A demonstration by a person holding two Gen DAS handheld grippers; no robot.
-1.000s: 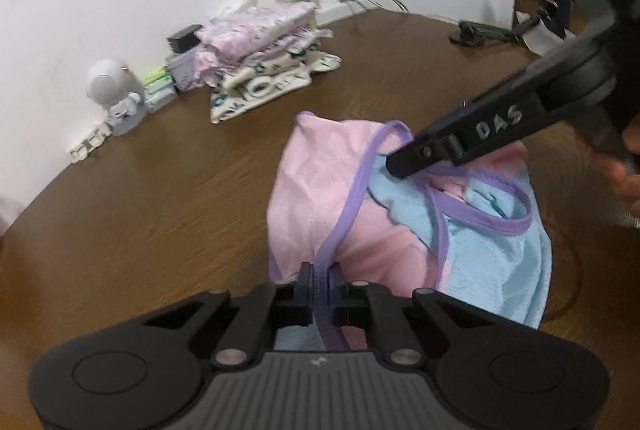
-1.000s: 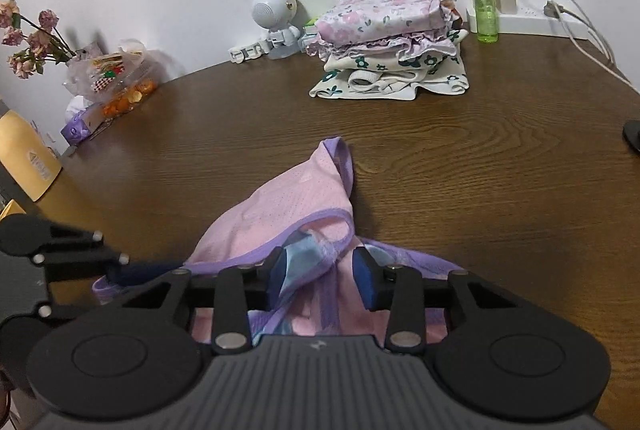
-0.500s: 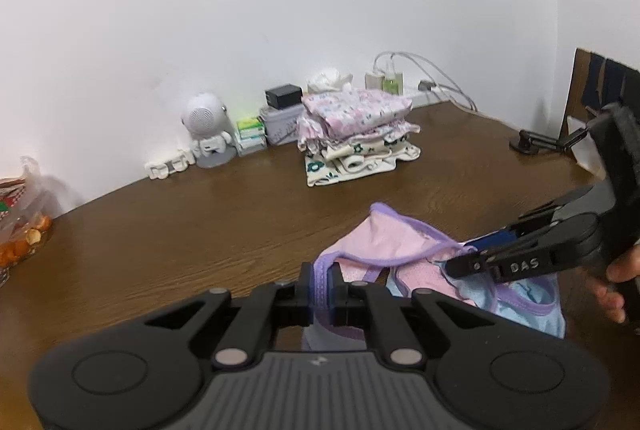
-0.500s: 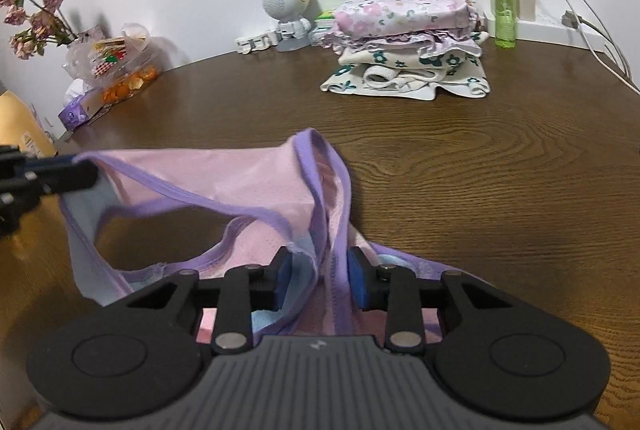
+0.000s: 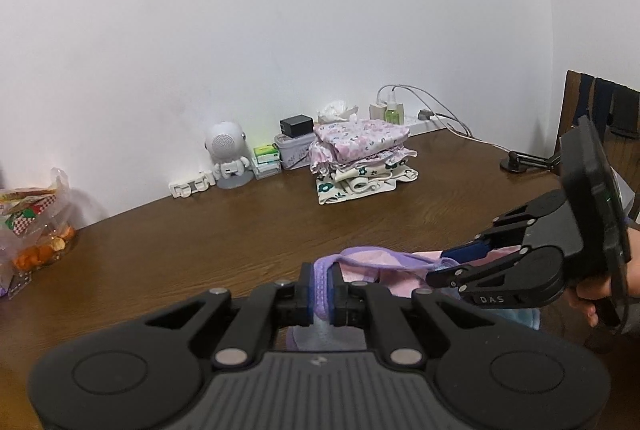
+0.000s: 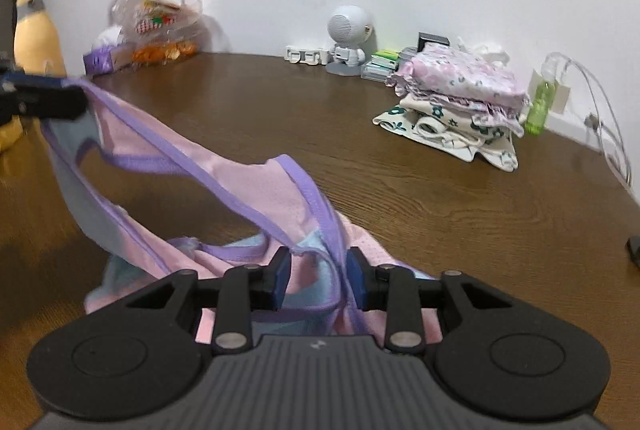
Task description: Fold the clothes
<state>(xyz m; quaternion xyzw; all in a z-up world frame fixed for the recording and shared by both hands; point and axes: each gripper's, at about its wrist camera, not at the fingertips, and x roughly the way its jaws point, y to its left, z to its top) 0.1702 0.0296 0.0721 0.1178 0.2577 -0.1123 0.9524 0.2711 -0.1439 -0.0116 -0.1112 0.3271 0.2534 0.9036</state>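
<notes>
Left wrist view: left gripper pinching the purple strap of the pink and blue garment, raised above the brown table. Right gripper clamping the other end, with a hand gripping its handle. Right wrist view: garment hanging stretched between both grippers; folded stack resting well apart, near the wall.

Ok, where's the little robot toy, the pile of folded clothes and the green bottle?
little robot toy (image 6: pixel 347 26), right wrist view, on its round white head.
pile of folded clothes (image 6: pixel 464 76), right wrist view, on the top flowery piece.
green bottle (image 6: pixel 538 108), right wrist view, on its body.
</notes>
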